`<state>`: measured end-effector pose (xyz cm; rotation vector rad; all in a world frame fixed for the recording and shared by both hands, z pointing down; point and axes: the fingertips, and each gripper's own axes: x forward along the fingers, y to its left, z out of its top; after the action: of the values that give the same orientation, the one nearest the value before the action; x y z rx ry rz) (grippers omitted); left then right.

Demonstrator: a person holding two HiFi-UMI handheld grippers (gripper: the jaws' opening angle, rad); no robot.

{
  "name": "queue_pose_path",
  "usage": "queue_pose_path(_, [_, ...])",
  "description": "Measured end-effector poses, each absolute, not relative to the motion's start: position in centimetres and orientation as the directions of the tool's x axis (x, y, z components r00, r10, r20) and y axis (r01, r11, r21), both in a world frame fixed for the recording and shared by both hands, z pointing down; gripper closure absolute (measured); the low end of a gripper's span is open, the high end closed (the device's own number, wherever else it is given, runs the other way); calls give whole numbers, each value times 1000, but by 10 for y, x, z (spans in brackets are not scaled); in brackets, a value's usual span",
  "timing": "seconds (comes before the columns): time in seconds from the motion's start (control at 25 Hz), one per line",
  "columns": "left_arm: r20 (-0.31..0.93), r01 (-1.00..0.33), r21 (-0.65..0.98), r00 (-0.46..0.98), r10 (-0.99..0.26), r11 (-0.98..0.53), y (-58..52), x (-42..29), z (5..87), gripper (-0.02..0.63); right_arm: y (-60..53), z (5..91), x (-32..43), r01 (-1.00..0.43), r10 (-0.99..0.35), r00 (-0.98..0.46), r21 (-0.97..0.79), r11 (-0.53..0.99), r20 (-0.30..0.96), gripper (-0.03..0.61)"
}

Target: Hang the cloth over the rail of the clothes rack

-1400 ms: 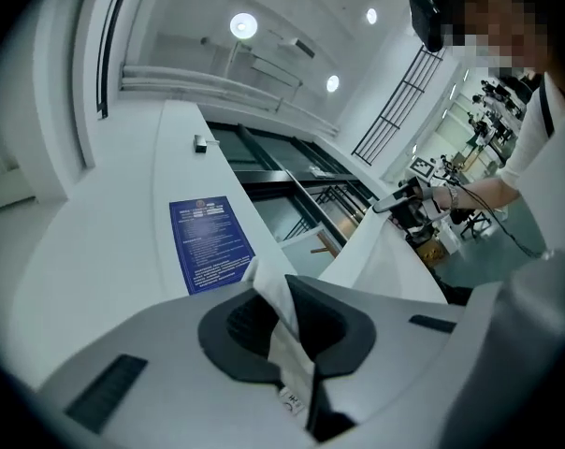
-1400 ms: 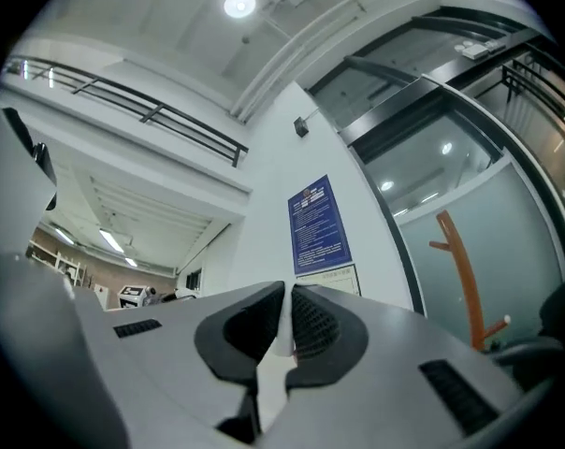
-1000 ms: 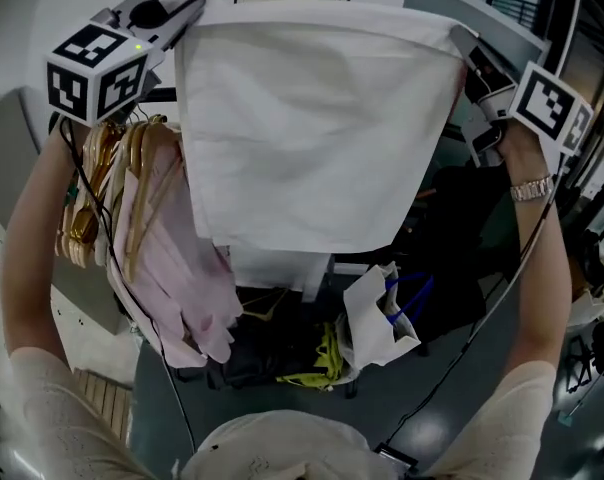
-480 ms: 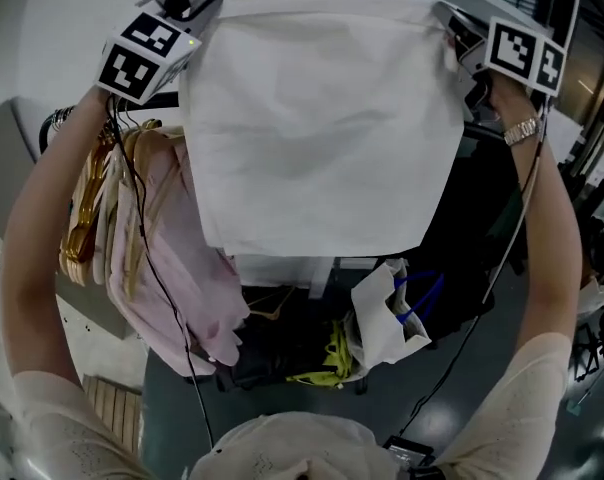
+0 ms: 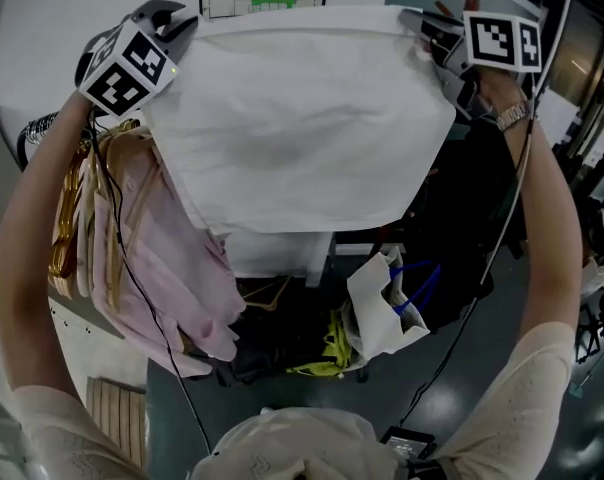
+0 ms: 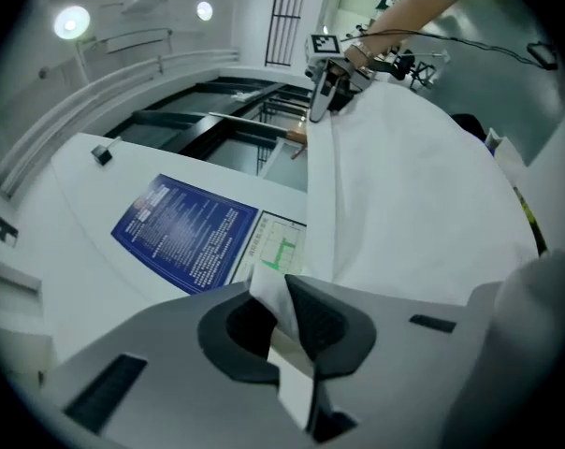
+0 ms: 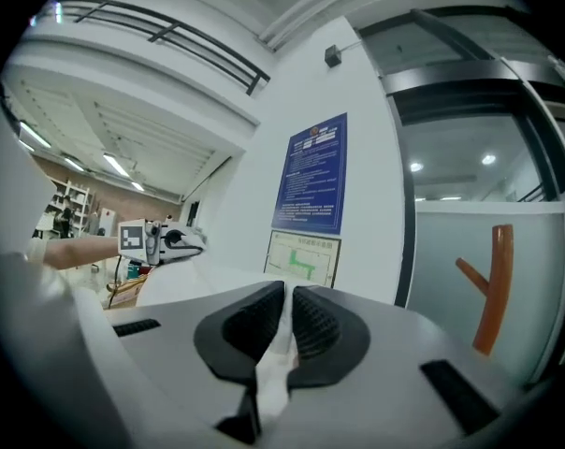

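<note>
Cloth stretched wide, left tool and right tool held high, each clamped on a top corner.

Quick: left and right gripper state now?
Left gripper: shut on a corner of the cloth.
Right gripper: shut on the cloth's other top corner.

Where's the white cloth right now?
In the head view the white cloth hangs spread at top centre, upper corners pinched by the left tongs and right tongs, beside the pink garments.
</note>
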<state>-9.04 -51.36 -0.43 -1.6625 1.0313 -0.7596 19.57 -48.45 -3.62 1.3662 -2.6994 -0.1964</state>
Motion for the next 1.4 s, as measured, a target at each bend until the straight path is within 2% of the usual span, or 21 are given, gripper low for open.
queue_pose_path(0.08, [69, -227, -957, 424, -903, -180, -520, -88, 6, 589, -486, -31, 198, -787, -804, -590, 167, 593, 76, 555])
queue_pose_path(0.24, [172, -216, -936, 408, -897, -278, -530, -87, 17, 589, -485, -24, 199, -774, -802, -581, 209, 598, 142, 544])
queue_pose_path(0.48, [150, -212, -945, 401, -904, -251, -529, -71, 16, 589, -479, -15, 225, -791, -819, -534, 216, 572, 211, 517])
queue_pose_path(0.68, [186, -198, -935, 429, -884, -293, -530, -54, 20, 589, -471, -8, 245, -793, -811, -530, 195, 577, 247, 497])
queue_pose_path(0.8, [236, -189, -922, 416, -878, -338, -531, -52, 27, 589, -469, -5, 248, -770, -780, -573, 161, 618, 253, 494])
queue_pose_path(0.92, [276, -201, -907, 382, -882, -371, -535, -59, 32, 589, -474, -14, 280, -820, -841, -491, 204, 534, 227, 492])
queue_pose_path(1.04, [258, -196, -914, 395, -882, -355, -534, -63, 30, 589, -467, -30, 309, -852, -883, -449, 231, 469, 135, 492])
queue_pose_path(1.12, [258, -190, -915, 401, -879, -356, -535, -61, 31, 589, -456, -34, 292, -825, -858, -504, 238, 512, 98, 492])
queue_pose_path(1.28, [235, -191, -922, 411, -881, -336, -532, -57, 28, 589, -431, -41, 193, -651, -702, -708, 314, 691, 76, 492])
queue_pose_path(1.4, [197, -194, -935, 416, -888, -298, -529, -58, 22, 589, -430, -39, 132, -570, -637, -767, 370, 734, 82, 492])
